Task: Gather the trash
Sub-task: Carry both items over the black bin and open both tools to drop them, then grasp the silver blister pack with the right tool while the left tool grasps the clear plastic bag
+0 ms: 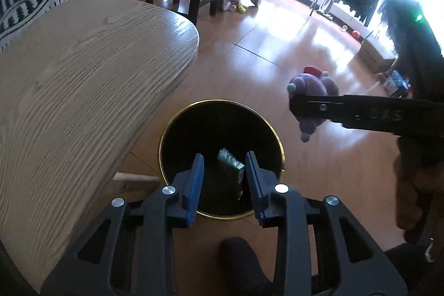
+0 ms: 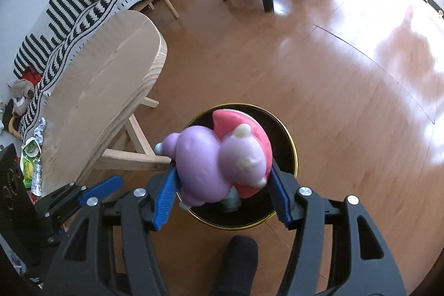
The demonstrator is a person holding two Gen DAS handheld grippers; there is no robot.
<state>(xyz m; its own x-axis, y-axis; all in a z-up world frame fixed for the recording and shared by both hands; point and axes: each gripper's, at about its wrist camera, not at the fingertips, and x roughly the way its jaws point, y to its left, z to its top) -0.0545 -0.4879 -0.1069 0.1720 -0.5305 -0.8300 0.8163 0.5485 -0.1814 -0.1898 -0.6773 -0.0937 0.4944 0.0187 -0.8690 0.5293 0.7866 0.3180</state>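
Wrapper (image 1: 231, 160) in bin (image 1: 177, 126), left view only.

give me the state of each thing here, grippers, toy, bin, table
left gripper: open, empty, over the bin
right gripper: shut on the purple toy
purple toy: held up above the bin
bin: upright, open top, a green packet inside
table: upright, wrappers at its edge

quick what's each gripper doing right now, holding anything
Left gripper: open and empty, above the black bin, which has a small packet inside.
Right gripper: shut on a purple and pink plush toy.
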